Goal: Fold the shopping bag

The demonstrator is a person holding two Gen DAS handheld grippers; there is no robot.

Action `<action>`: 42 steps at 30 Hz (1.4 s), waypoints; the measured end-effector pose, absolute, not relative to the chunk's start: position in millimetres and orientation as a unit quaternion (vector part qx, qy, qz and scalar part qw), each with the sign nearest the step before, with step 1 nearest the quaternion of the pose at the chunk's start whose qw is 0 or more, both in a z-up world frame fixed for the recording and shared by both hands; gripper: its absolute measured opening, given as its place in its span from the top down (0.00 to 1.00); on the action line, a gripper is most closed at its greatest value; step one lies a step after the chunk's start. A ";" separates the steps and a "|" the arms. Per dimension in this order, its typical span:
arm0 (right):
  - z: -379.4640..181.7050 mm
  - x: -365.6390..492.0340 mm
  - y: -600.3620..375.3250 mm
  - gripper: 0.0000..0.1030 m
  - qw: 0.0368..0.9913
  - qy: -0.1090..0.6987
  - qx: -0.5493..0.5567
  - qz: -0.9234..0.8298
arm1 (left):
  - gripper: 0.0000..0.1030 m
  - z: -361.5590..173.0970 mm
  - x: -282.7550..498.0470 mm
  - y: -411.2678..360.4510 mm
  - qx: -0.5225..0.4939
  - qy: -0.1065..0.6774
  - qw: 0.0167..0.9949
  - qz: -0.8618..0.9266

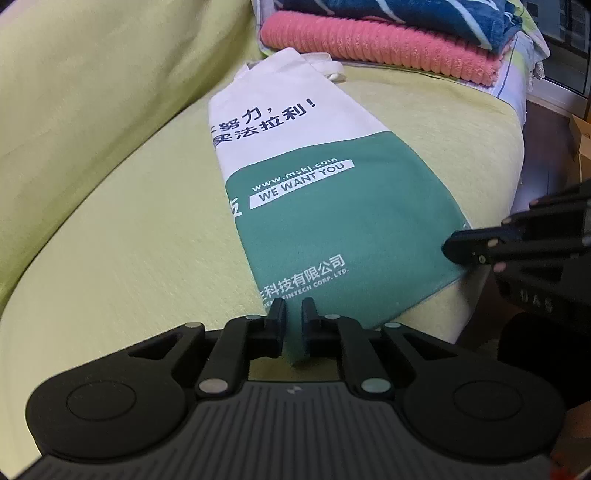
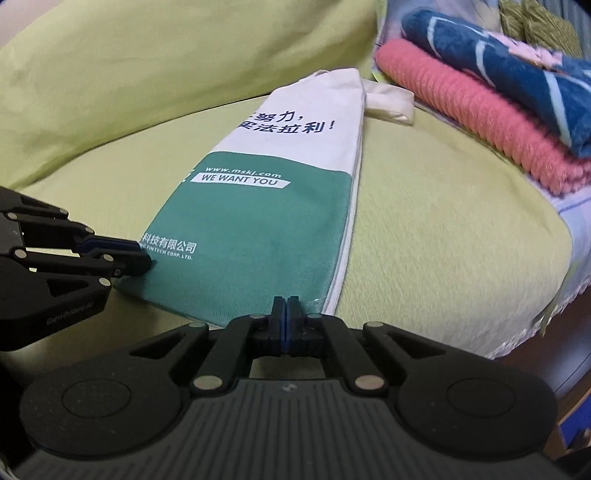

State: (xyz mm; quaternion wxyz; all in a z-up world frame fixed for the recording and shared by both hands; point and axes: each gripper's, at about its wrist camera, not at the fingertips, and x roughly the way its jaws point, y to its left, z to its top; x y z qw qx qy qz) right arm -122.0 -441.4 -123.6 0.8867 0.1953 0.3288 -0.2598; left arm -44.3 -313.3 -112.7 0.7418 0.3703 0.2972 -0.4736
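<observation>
Two grippers, left and right, pinch one shopping bag.

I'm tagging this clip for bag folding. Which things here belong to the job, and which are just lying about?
Job:
shopping bag
left hand-held gripper
right hand-held gripper

Lying about:
pink knit blanket
blue patterned towel
yellow-green sofa cover

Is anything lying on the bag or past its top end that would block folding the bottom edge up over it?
Nothing visible lies on the bag. Both tools, left and right, are at its green bottom edge. The bag's white top is bare; its handle lies just short of the folded towels, which sit beyond the fold path.
</observation>
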 end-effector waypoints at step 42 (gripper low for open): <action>-103.0 -162.3 -422.3 0.57 0.909 0.279 0.094 -0.294 | 0.51 -113.9 -51.4 -266.6 0.332 0.257 0.768 -0.484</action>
